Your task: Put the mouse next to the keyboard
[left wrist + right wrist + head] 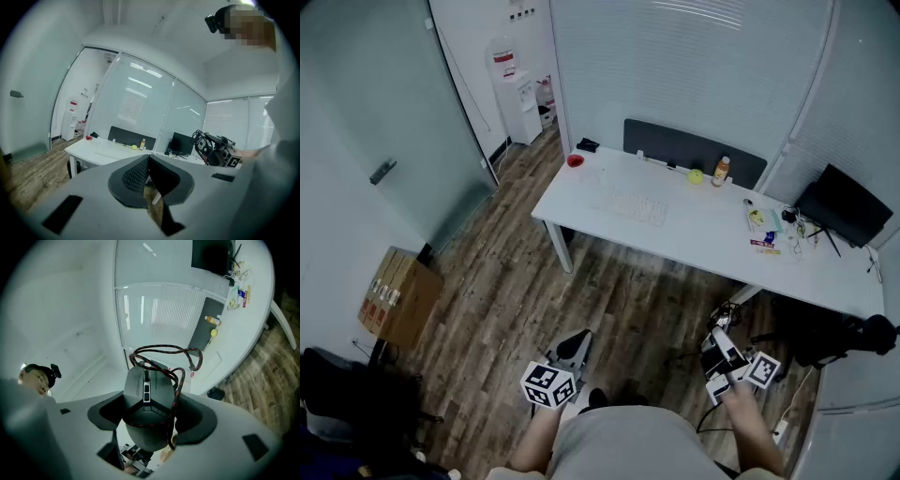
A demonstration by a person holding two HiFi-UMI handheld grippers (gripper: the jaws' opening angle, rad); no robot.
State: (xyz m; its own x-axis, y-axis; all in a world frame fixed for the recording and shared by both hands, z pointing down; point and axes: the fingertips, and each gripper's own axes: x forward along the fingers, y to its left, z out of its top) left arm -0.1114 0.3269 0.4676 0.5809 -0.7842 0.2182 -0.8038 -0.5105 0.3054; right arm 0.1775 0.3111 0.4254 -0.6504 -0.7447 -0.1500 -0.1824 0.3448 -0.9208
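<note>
The right hand-held gripper [151, 414] has its jaws spread wide and pressed on the two sides of a dark grey computer mouse [145, 392], which stands nose-up between them. A red-and-black braided cable [164, 352] lies in loose loops over the top of the mouse and down one side. The left hand-held gripper [148, 159] has its jaws brought together with nothing between them.

A flat white keyboard [630, 206] lies well ahead of both hand-held grippers on a long white surface [694, 239], so the whole carry appears to be ahead.

**What could go wrong**
- The mouse shell is smooth and curved, so I judge it could twist or slide out of the grip during the carry.
- The cable loops hang free and could slip off, swing and catch on a jaw or on the edge of the surface.
- On arrival, the trailing cable could drag across the keyboard. It could also knock over the small bottle with an orange label [721, 171] or roll the yellow-green ball [696, 175], both beyond the keyboard.
- White keyboard on white surface is hard to pick out, so the mouse could land on it or too far from it.

**Writing**
- No writing can be read.
- The white water dispenser [516, 94] carries a red label.
- The brown cardboard box [398, 295] has stickers, too small to read.
- The marker cubes [548, 384] show only black-and-white squares.
</note>
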